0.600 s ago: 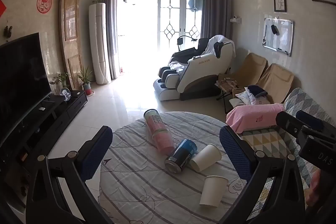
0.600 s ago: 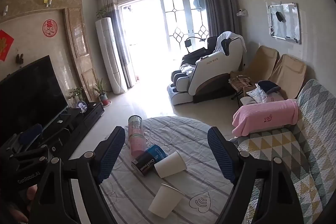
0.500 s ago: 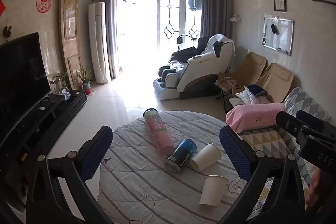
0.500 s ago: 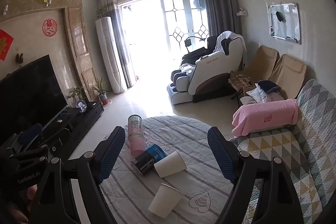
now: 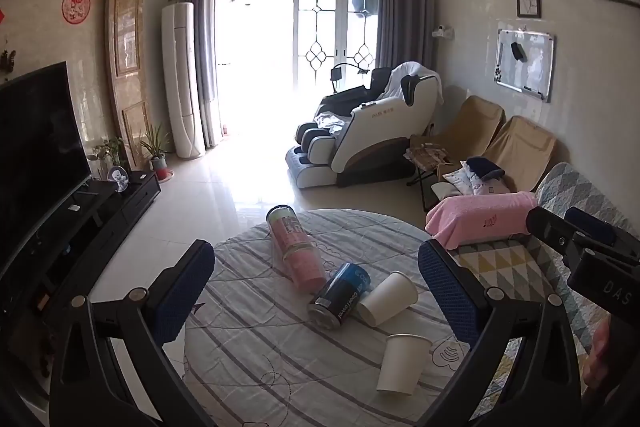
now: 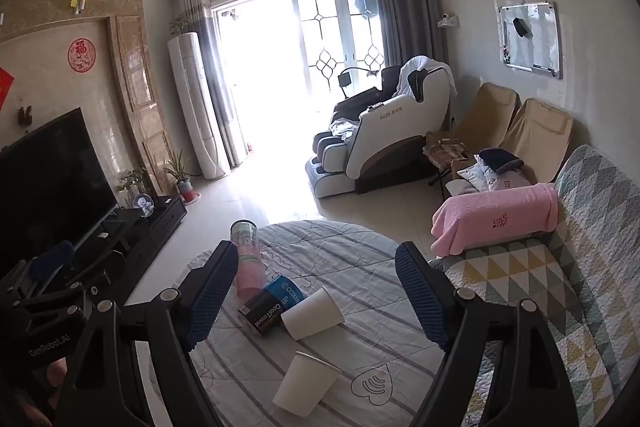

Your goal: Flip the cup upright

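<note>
Two white paper cups lie on their sides on a round table with a striped cloth [image 5: 248, 359]. The nearer cup [image 5: 402, 363] [image 6: 306, 383] lies close to me. The farther cup [image 5: 387, 299] [image 6: 313, 313] lies beside a blue and black can. My left gripper [image 5: 316, 291] is open and empty, held above the table with the cups between and below its fingers. My right gripper [image 6: 316, 297] is open and empty too, above the same cups. Its body also shows at the right edge of the left wrist view [image 5: 592, 259].
A blue and black can [image 5: 340, 295] [image 6: 272, 305] and a pink canister [image 5: 296, 251] [image 6: 248, 263] lie on their sides on the table. A sofa with a quilt and pink towel [image 5: 480, 219] stands right. A TV stand [image 5: 80, 219] is left.
</note>
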The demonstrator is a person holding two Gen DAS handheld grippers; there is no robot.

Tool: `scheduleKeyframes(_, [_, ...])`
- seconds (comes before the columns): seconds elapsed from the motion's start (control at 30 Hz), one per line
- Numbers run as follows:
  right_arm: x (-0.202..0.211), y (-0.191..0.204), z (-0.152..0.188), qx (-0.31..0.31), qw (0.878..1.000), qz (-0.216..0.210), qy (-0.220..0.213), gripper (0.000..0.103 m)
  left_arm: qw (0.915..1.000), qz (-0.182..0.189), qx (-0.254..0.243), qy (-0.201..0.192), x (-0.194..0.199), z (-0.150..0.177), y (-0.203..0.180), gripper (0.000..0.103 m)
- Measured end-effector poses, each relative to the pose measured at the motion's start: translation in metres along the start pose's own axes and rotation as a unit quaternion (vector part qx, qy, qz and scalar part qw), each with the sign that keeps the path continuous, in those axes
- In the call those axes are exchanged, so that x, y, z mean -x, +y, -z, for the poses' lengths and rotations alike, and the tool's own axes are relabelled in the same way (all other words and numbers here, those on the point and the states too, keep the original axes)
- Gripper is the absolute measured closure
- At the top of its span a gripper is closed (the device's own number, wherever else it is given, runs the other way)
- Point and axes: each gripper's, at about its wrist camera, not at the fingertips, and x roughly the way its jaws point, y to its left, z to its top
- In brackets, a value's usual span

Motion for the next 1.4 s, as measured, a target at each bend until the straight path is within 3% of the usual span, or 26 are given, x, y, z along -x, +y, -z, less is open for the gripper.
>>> scheduleKeyframes(1.4, [-0.014,-0.001,-0.001,0.003,1.0,0.0,0.011,0.021,1.0,-0.001,0.0,0.005,-0.013,0.005,0.003,0.0])
